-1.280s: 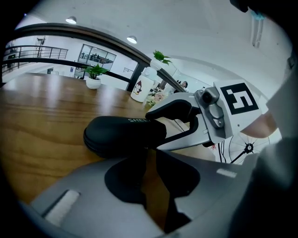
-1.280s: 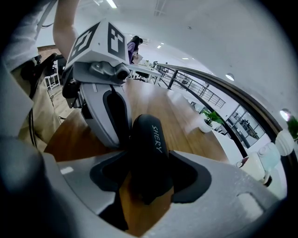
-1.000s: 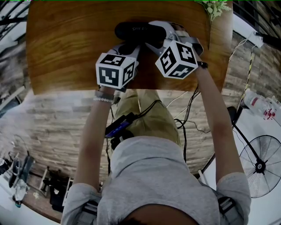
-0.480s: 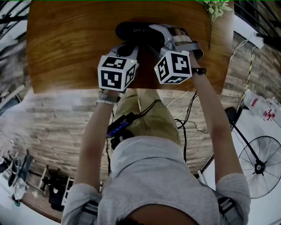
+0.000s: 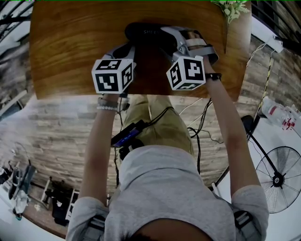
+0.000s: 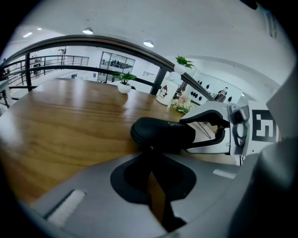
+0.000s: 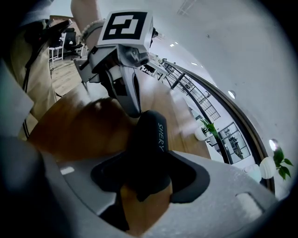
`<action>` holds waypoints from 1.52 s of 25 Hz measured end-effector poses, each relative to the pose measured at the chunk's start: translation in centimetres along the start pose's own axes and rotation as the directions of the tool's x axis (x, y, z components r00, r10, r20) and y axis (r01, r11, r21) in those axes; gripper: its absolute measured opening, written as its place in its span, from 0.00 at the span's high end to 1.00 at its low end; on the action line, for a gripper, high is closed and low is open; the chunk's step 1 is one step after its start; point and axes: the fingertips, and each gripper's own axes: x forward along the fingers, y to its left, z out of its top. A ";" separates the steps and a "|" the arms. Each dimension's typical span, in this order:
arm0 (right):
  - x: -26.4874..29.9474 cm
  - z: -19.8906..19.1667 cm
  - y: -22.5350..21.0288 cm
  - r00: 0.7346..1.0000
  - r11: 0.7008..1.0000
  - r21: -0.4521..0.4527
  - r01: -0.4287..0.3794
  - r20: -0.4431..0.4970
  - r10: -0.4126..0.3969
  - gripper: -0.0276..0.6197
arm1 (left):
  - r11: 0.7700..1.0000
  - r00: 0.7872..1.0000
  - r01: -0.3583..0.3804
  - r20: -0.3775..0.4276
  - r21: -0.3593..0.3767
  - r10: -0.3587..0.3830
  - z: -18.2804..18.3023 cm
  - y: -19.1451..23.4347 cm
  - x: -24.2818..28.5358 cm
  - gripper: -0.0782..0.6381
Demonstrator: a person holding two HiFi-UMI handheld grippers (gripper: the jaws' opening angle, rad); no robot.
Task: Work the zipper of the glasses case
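Note:
A black glasses case lies on the wooden table, toward its far side. My right gripper is clamped across the case's right end; in the right gripper view the case fills the gap between the pads. My left gripper reaches the case's near edge from the left. In the left gripper view its jaws are shut, with the tips meeting at a small metal glint, the zipper pull, on the case. The right gripper shows there gripping the case from above and below.
A potted plant stands at the table's far right corner. A small plant and a white mug stand at the far edge. The table's near edge runs just under both marker cubes. A fan stands on the floor.
My left gripper has moved to the left along the case's near edge, still shut. The right gripper shifted slightly and keeps its hold on the case.

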 end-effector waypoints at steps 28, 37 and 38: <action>-6.5 1.0 -0.7 0.977 0.789 0.608 0.090 0.100 -0.189 0.95 | 0.976 0.983 -0.016 0.181 0.219 -0.024 3.7 -0.9 -6.7 0.87; -13.8 2.3 -2.2 0.912 0.558 0.819 0.138 0.115 -0.394 0.95 | 0.941 0.948 -0.007 0.303 0.338 -0.101 6.7 -4.3 -13.5 0.87; -14.6 2.4 -2.5 0.902 0.551 0.821 0.150 0.114 -0.415 0.95 | 0.939 0.944 -0.007 0.312 0.344 -0.108 7.0 -4.6 -14.1 0.87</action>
